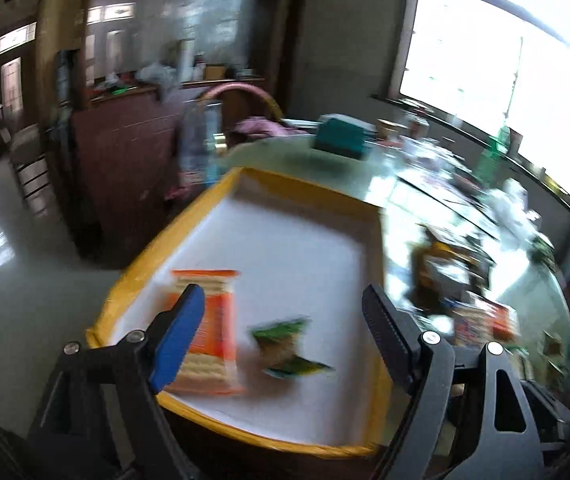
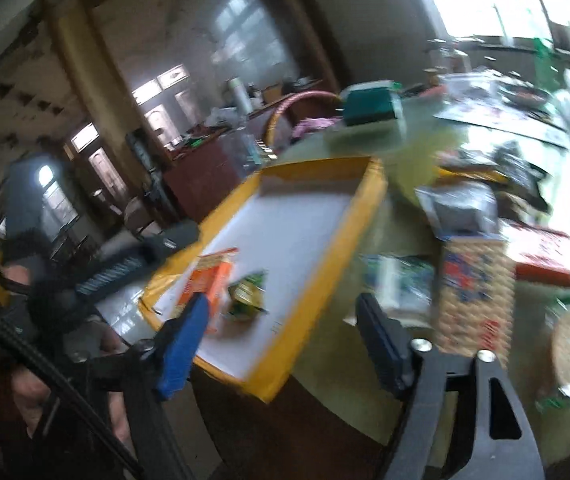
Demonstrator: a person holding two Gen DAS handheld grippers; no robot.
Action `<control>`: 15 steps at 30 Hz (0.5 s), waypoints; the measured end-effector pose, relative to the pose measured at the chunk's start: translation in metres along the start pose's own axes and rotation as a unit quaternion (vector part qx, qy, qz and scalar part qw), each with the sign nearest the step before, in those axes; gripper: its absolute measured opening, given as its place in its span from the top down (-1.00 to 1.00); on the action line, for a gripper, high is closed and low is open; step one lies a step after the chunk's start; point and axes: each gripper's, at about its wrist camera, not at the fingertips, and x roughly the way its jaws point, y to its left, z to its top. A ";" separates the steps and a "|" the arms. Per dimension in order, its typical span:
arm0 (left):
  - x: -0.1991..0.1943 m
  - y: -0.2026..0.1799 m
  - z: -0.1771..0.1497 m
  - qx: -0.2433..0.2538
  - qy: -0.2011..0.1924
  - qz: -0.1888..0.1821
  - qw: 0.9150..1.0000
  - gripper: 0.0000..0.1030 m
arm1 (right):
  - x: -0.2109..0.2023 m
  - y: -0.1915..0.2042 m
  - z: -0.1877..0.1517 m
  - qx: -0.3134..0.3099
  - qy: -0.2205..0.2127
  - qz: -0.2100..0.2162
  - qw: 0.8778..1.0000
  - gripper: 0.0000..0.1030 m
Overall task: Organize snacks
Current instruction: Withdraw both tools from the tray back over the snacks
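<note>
While both claws hang wide open and empty, tray (image 1: 241, 200) holds orange pack (image 1: 213, 320) and green pouch (image 1: 285, 344); loose snacks lie right on tabletop (image 2: 325, 380). Right claw (image 2: 281, 344) should square up on crackers (image 2: 473, 292), grip mid-pack.

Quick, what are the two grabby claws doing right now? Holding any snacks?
Left gripper: open, holding nothing, above the yellow tray.
Right gripper: open, holding nothing.

Blown-out window (image 1: 501, 76) glare at right, dim left side, motion blur throughout, fisheye-bent edges
</note>
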 end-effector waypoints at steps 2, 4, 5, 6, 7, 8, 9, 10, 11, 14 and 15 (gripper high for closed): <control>-0.005 -0.016 -0.003 0.017 0.002 -0.014 1.000 -0.58 | -0.008 -0.014 -0.006 0.008 0.011 0.008 1.000 -0.52; -0.006 -0.032 -0.006 0.028 0.017 -0.041 0.999 -0.58 | -0.016 -0.025 -0.011 0.024 0.015 0.015 0.999 -0.52; -0.006 -0.038 -0.008 0.032 0.026 -0.052 0.998 -0.58 | -0.022 -0.030 -0.014 0.029 0.014 0.018 0.999 -0.52; -0.005 -0.046 -0.010 0.036 0.034 -0.063 0.997 -0.58 | -0.028 -0.033 -0.016 0.031 0.012 0.020 0.999 -0.52; -0.006 -0.053 -0.012 0.040 0.038 -0.073 0.996 -0.58 | -0.033 -0.036 -0.019 0.029 0.010 0.018 0.999 -0.52; -0.007 -0.061 -0.016 0.045 0.042 -0.078 0.995 -0.58 | -0.037 -0.037 -0.022 0.027 0.009 0.012 1.000 -0.52; -0.008 -0.067 -0.018 0.053 0.047 -0.084 0.994 -0.58 | -0.042 -0.039 -0.024 0.024 0.008 0.004 1.000 -0.52; -0.008 -0.073 -0.020 0.060 0.054 -0.091 0.993 -0.58 | -0.046 -0.042 -0.026 0.023 0.008 -0.001 1.000 -0.52; -0.007 -0.078 -0.024 0.063 0.059 -0.096 0.992 -0.58 | -0.049 -0.044 -0.029 0.024 0.008 -0.004 1.000 -0.52; -0.009 -0.089 -0.032 0.070 0.074 -0.112 0.988 -0.58 | -0.062 -0.056 -0.035 0.038 0.005 -0.014 0.999 -0.52; -0.009 -0.092 -0.034 0.071 0.077 -0.115 0.988 -0.58 | -0.066 -0.059 -0.037 0.043 0.003 -0.017 0.999 -0.52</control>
